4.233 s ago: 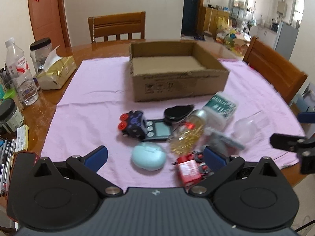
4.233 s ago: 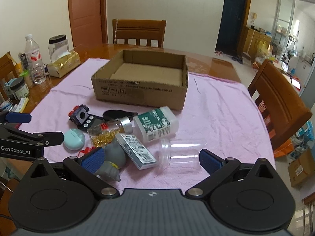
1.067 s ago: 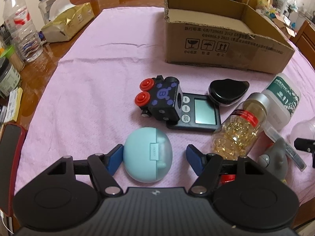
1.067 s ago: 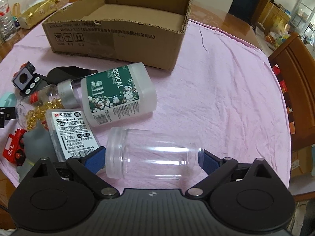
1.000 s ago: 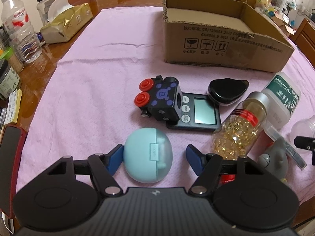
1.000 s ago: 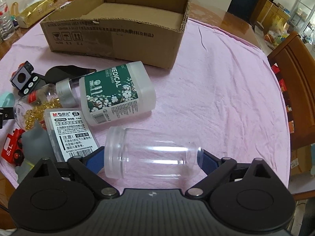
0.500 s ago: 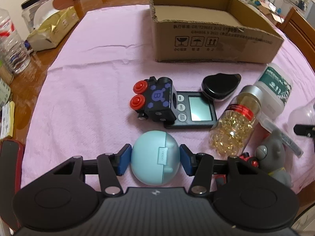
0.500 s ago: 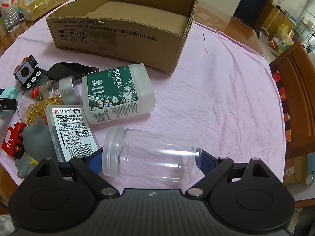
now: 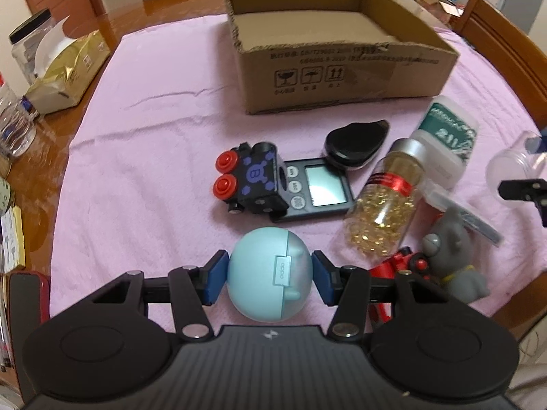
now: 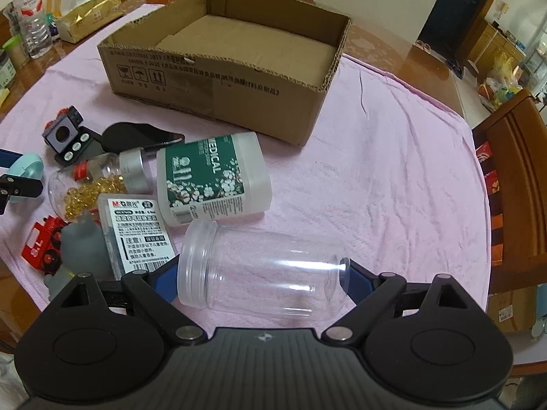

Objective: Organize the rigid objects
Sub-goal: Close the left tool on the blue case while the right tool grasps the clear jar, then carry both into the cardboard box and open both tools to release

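The left claw (image 9: 270, 282) is clamped on the pale blue earbud case (image 9: 270, 278), just above the pink cloth (image 9: 154, 136) on the surface. The right claw (image 10: 261, 278) grips the clear plastic jar (image 10: 263, 270) lying on its side, pads at its mouth and base. The cardboard box (image 10: 218, 85) sits beyond, empty
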